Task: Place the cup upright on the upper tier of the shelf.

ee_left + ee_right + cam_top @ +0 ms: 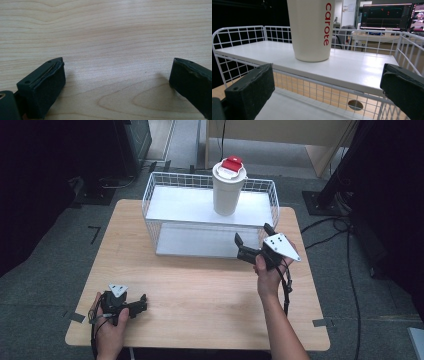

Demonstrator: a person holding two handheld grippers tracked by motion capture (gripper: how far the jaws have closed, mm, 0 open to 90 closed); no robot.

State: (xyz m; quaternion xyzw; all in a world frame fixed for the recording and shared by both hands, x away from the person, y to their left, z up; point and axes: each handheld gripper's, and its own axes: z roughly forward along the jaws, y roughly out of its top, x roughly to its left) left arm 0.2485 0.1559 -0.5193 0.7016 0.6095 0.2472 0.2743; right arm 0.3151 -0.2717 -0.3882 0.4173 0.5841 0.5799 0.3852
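1. High view: your right gripper (253,239) hangs at the front rail of the white wire rack (160,185), jaws wide and holding nothing. The cream tumbler (226,190) with the red lid stands upright on the upper shelf, ahead of that gripper and slightly left. Your left gripper (137,306) rests low at the counter's (200,285) near-left corner, well apart from the rack.
2. Left gripper view: jaws spread wide over bare counter (107,37).
3. Right gripper view: tumbler (312,30) ahead, left of centre between the open jaws, long axis vertical. Right hand is nearer.
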